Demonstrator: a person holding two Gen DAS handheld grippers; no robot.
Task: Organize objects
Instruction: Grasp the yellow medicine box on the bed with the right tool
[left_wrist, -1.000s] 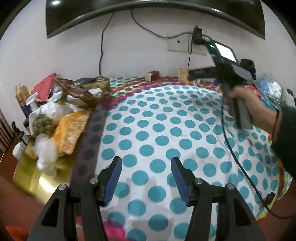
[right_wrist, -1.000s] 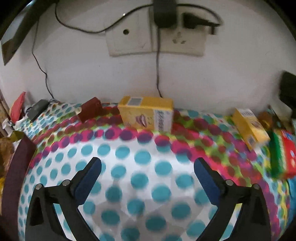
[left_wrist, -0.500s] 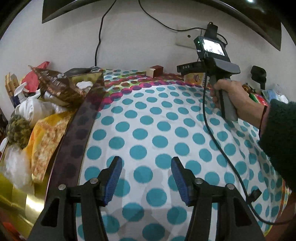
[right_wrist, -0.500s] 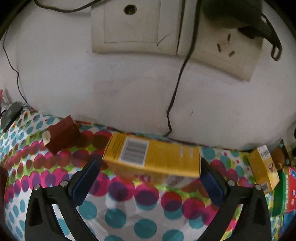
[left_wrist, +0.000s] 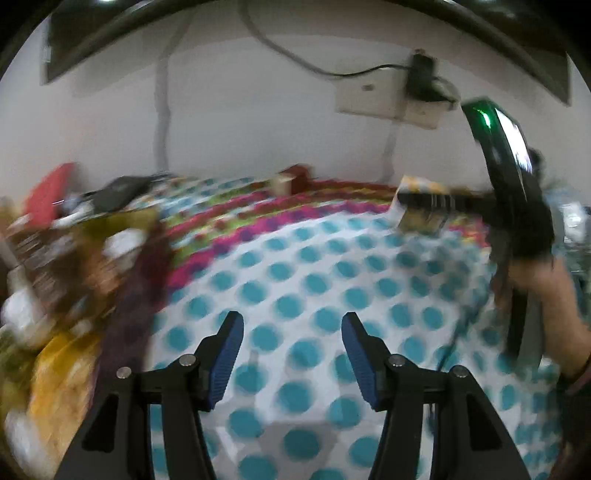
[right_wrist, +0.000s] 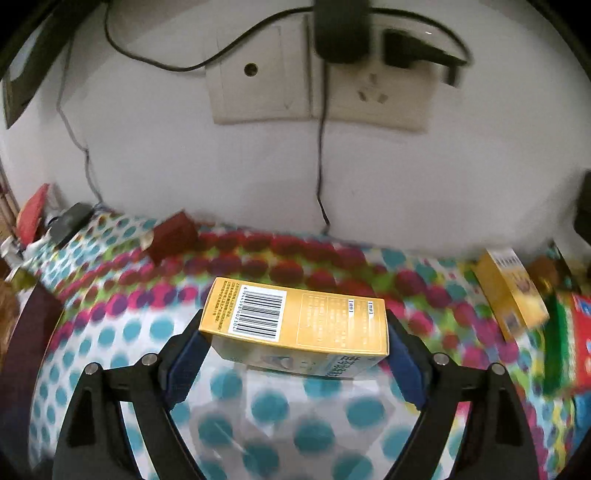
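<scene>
My right gripper (right_wrist: 293, 343) is shut on a yellow box (right_wrist: 295, 325) with a barcode on top and holds it lifted above the polka-dot cloth (right_wrist: 273, 410). The box spans the gap between both fingers. In the left wrist view the same box (left_wrist: 421, 206) shows blurred at the far right, held by the right gripper's black body (left_wrist: 517, 206). My left gripper (left_wrist: 291, 332) is open and empty above the dotted cloth (left_wrist: 314, 280).
A second yellow box (right_wrist: 509, 291), a green and red pack (right_wrist: 569, 347) and a dark red box (right_wrist: 173, 236) lie near the wall. A gold tray of cluttered items (left_wrist: 55, 288) fills the left. Wall sockets with cables (right_wrist: 317, 81) hang above.
The right gripper closed on the yellow box and lifted it off the cloth, pulling back from the wall. The left gripper swung, blurring its view, and stayed open.
</scene>
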